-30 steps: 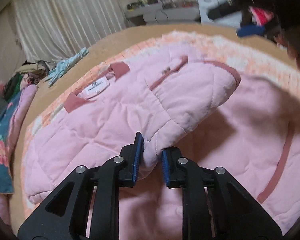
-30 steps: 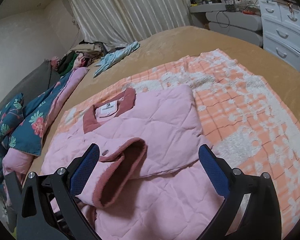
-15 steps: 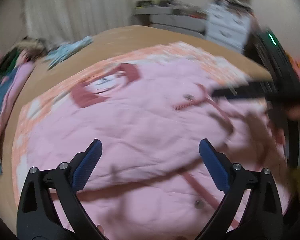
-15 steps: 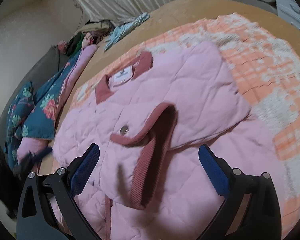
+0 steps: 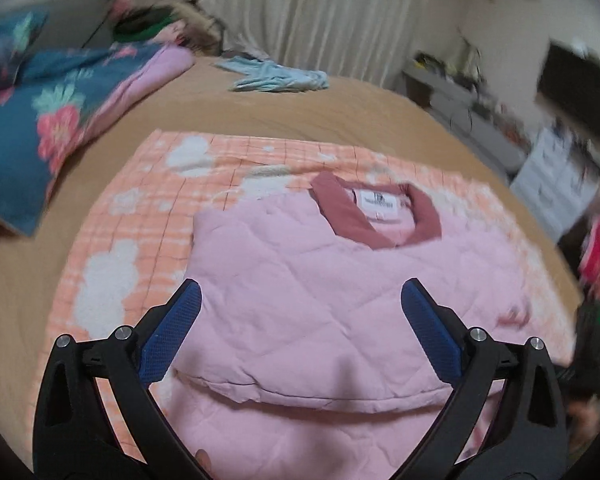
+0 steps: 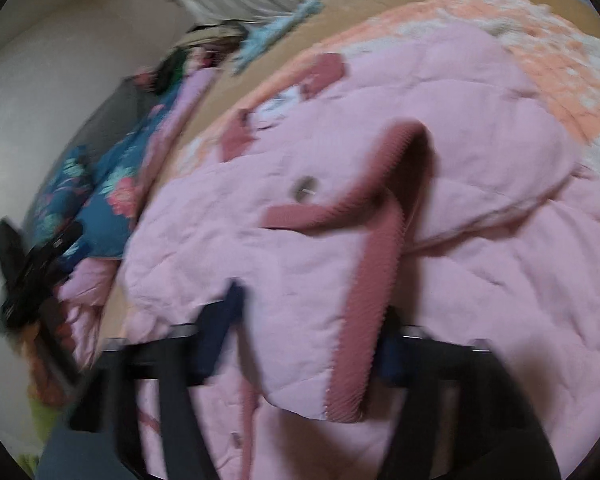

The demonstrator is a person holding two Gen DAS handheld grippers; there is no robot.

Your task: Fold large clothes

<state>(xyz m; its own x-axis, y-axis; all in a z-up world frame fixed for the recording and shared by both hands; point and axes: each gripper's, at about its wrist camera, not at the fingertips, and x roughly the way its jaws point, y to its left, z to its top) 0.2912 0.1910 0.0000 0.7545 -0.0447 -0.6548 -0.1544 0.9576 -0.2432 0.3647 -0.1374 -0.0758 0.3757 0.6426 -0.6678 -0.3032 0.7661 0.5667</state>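
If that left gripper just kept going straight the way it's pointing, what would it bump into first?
Most likely the pink jacket lying on the bed: the left gripper, its jaws just opened wide and empty, points down at the folded-over quilted part below the collar. Nothing shows in between, though depth is hard to judge.

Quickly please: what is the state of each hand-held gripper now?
Left hand-held gripper: open, holding nothing.
Right hand-held gripper: just closing on the pink jacket's ribbed edge.

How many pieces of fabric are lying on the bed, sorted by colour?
Pink quilted jacket: 1
Orange-and-white checked blanket under it: 1
Blue floral garment: 1
Light blue cloth: 1
Total: 4, not counting the blurred pile by the curtain.
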